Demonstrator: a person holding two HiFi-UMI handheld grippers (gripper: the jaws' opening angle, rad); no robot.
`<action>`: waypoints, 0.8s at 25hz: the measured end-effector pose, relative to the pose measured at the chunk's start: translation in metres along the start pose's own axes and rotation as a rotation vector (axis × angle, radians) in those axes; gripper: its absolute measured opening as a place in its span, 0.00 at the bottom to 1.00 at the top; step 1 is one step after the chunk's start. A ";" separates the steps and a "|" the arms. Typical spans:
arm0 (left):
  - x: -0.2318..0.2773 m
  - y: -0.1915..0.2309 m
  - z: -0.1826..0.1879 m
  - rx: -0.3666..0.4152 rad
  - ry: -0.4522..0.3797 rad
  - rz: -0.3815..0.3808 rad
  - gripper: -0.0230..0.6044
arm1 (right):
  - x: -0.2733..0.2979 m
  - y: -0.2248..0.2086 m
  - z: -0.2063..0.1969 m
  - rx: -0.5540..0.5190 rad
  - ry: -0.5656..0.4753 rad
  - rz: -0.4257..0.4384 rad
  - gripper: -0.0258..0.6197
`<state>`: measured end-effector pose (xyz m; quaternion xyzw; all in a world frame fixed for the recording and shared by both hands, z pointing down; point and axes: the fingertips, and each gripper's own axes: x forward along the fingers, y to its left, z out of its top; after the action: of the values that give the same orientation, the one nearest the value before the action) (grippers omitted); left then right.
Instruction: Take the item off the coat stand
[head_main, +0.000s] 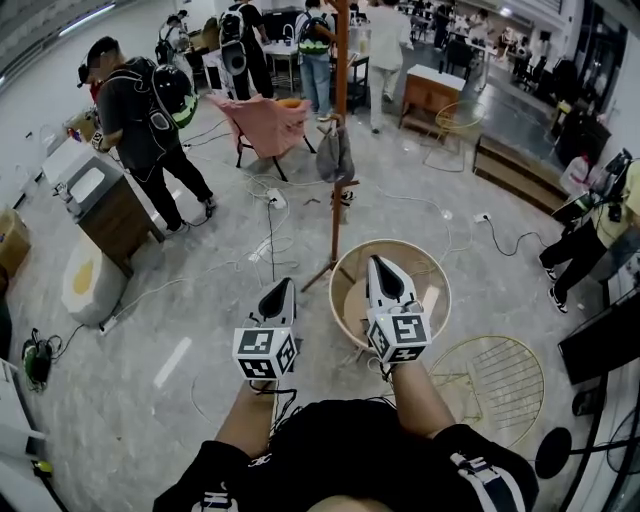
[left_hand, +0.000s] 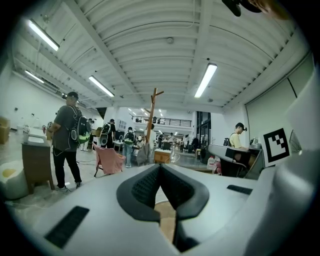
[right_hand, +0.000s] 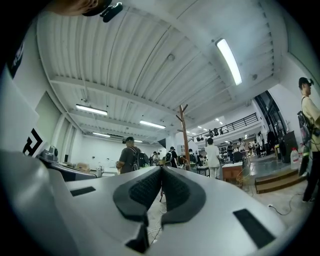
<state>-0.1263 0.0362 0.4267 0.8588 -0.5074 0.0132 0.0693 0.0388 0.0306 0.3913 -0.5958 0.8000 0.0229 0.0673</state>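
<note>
A wooden coat stand (head_main: 339, 150) rises from the floor some way ahead of me, with its legs spread at the bottom. On it hangs a grey bag (head_main: 335, 155), partway up the pole. Both grippers are held low, near my body and well short of the stand. My left gripper (head_main: 281, 286) is shut and empty. My right gripper (head_main: 376, 262) is also shut and empty, above a round wooden basket. The left gripper view shows the stand (left_hand: 151, 120) far off past the closed jaws, with the grey bag (left_hand: 143, 154) on it. The right gripper view also shows the stand (right_hand: 184, 135) in the distance.
A round wooden basket (head_main: 349, 290) sits just right of the stand's legs. A wire-frame round chair (head_main: 500, 380) is at my right. A pink chair (head_main: 270, 125) stands behind the stand. A person with a backpack (head_main: 145, 115) stands by a wooden cabinet (head_main: 110, 215). Cables cross the floor.
</note>
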 end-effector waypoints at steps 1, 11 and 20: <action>-0.002 0.003 -0.001 0.001 0.003 -0.006 0.06 | 0.000 0.004 -0.001 0.000 -0.001 -0.008 0.06; -0.017 0.044 -0.010 -0.015 0.024 -0.023 0.06 | 0.017 0.043 -0.012 -0.012 0.026 -0.026 0.06; 0.025 0.070 -0.009 -0.016 0.035 -0.012 0.06 | 0.070 0.029 -0.022 -0.008 0.030 -0.018 0.06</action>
<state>-0.1748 -0.0176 0.4457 0.8610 -0.5009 0.0237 0.0853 -0.0099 -0.0300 0.4024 -0.6036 0.7953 0.0167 0.0529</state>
